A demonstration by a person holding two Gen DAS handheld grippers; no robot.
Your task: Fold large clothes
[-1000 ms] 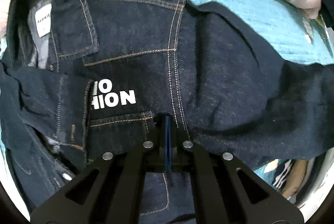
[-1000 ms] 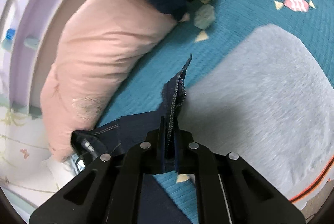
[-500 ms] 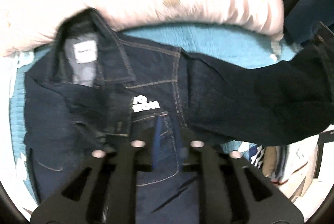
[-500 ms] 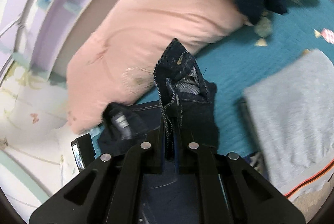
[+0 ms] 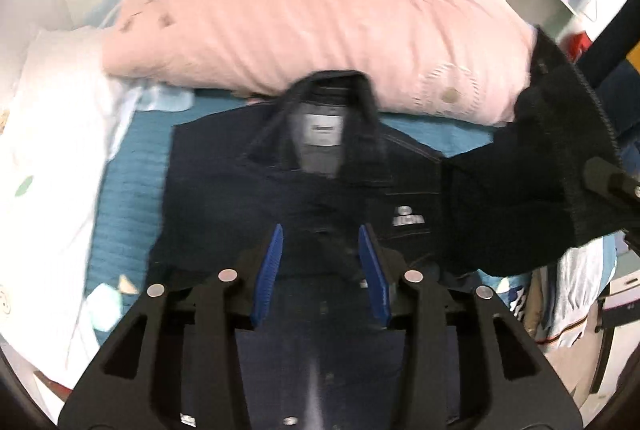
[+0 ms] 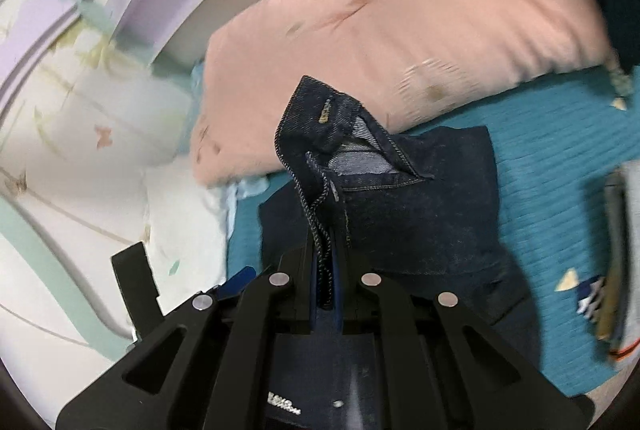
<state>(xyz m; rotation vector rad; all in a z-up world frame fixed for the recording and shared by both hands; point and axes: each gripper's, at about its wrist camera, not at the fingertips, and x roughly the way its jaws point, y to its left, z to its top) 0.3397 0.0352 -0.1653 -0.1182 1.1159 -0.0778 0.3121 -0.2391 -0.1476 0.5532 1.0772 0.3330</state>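
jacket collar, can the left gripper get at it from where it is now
Probably yes: the left gripper is open and holds nothing, and the collar lies uncovered straight ahead; the right gripper holds the sleeve cuff off to one side.

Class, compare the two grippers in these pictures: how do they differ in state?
The left gripper is open, its blue pads apart with nothing between them; the right gripper is shut on the sleeve cuff. The left hovers over the jacket lying on the bed; the right holds the cuff lifted. Both have black frames and blue pads.
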